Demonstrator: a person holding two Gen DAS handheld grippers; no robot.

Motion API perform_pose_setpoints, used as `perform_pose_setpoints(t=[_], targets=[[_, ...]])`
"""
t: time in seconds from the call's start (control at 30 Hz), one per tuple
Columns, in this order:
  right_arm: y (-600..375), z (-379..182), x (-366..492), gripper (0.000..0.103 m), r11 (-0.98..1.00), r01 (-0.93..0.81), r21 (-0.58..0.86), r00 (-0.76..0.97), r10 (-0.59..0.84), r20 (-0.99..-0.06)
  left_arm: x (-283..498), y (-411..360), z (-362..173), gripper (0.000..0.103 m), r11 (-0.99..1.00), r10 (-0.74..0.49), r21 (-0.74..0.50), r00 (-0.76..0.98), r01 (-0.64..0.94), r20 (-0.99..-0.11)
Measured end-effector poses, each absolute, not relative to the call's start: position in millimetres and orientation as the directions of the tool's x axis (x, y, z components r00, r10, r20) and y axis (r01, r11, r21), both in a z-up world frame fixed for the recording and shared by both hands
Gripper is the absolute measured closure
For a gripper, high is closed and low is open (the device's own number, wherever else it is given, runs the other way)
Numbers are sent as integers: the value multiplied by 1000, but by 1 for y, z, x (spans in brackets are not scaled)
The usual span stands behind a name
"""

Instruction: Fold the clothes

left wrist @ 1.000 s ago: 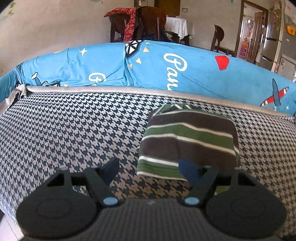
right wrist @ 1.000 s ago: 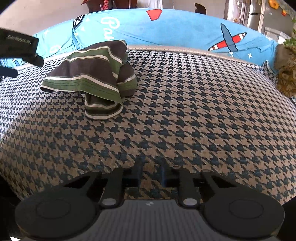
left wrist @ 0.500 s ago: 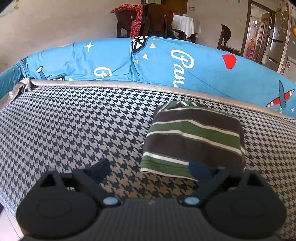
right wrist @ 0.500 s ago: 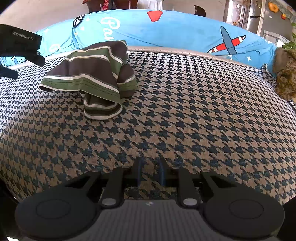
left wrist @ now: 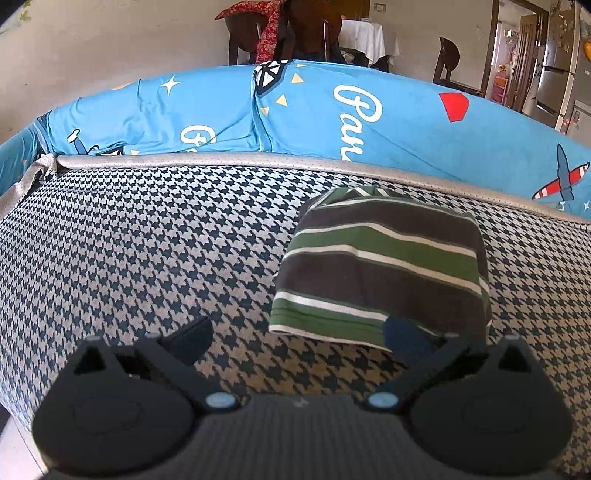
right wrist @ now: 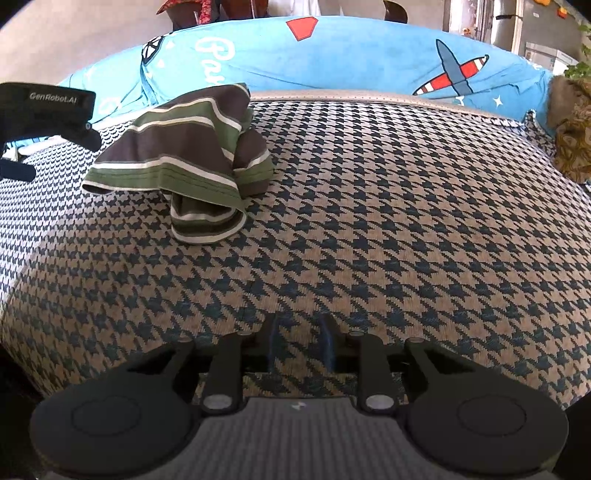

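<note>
A folded shirt point(left wrist: 380, 266) with green, brown and white stripes lies on the houndstooth bed cover point(left wrist: 147, 240). My left gripper point(left wrist: 297, 328) hovers just short of its near hem with the jaws opening wide. The right fingertip point(left wrist: 400, 332) overlaps the hem's corner, and nothing is pinched. In the right wrist view the shirt point(right wrist: 184, 147) sits at the upper left, a sleeve bundle hanging under its front edge, with the left gripper point(right wrist: 44, 125) beside it. My right gripper point(right wrist: 300, 325) is far from the shirt over the bare cover point(right wrist: 369, 221). Its jaws are opening from a narrow gap, with nothing between them.
A bright blue printed sheet point(left wrist: 369, 110) is bunched along the bed's far edge. A brown patterned cloth point(right wrist: 569, 140) lies at the far right corner. Wooden chairs point(left wrist: 280, 33), a table and a fridge stand in the room behind.
The left jaws have spread much wider and no longer hold the shirt's hem. The right jaws' gap has grown slightly. The shirt has stayed in place.
</note>
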State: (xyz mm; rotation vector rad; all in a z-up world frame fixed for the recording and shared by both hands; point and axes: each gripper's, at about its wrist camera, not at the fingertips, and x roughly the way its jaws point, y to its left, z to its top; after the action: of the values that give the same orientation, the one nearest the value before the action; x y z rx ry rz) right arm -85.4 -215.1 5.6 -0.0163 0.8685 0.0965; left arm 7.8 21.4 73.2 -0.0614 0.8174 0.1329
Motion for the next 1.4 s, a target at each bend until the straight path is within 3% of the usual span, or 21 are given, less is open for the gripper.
perform_pose_setpoints(t=[0.37, 0.57, 0.87, 1.0, 1.2, 1.4], targets=[[-209, 25, -62, 77, 980, -195, 33, 622, 149, -768, 17, 21, 69, 0, 989, 114, 18, 670, -149, -734], [-207, 39, -38, 77, 958, -286, -29, 639, 168, -751, 26, 26, 71, 0, 985, 136, 21, 682, -173, -718], [-211, 43, -6, 71, 956, -279, 89, 604, 247, -757, 45, 42, 72, 0, 976, 160, 13, 673, -218, -722], [-206, 47, 4, 61, 948, -303, 95, 617, 271, -739, 53, 50, 71, 0, 971, 167, 5, 664, -239, -729], [-195, 49, 20, 57, 932, -339, 126, 616, 321, -720, 67, 60, 67, 0, 965, 162, -17, 646, -262, -746], [-181, 45, 37, 42, 920, -368, 138, 607, 350, -713, 78, 56, 66, 0, 969, 149, -20, 643, -248, -751]])
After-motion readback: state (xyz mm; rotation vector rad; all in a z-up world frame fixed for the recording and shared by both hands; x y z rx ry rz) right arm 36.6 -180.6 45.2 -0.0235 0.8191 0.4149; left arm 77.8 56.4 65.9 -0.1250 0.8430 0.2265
